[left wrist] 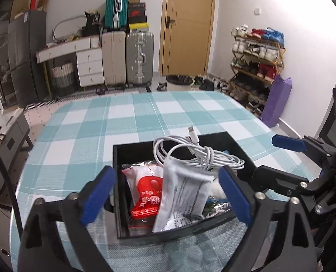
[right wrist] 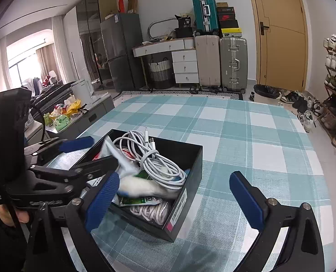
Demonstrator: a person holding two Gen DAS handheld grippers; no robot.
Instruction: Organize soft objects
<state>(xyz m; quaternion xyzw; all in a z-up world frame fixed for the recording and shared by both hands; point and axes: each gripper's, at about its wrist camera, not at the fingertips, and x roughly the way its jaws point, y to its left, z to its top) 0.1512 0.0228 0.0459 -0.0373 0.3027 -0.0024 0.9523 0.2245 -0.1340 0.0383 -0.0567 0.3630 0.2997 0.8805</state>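
Note:
A black box (left wrist: 240, 149) (right wrist: 190, 195) stands on the teal checked tablecloth (left wrist: 145, 117) (right wrist: 258, 136). In it lie a coiled white cable (left wrist: 197, 156) (right wrist: 161, 165), a red and white packet (left wrist: 145, 190), a grey printed sachet (left wrist: 186, 195) standing upright, a white fluffy piece (right wrist: 140, 188), a green and white packet (right wrist: 136, 200) and a pale braided cord (right wrist: 149, 212). My left gripper (left wrist: 165, 172) (right wrist: 104, 150) is open over the box's near side, the sachet between its pads untouched. My right gripper (right wrist: 173, 176) (left wrist: 265, 155) is open at the box's right corner and holds nothing.
Beyond the table stand suitcases (left wrist: 127, 56) (right wrist: 222, 61), white drawers (left wrist: 88, 68), a wooden door (left wrist: 188, 25) and a shoe rack (left wrist: 256, 63). A low cabinet with bags (right wrist: 66, 113) sits left of the table. A hand (right wrist: 9, 217) holds the left gripper.

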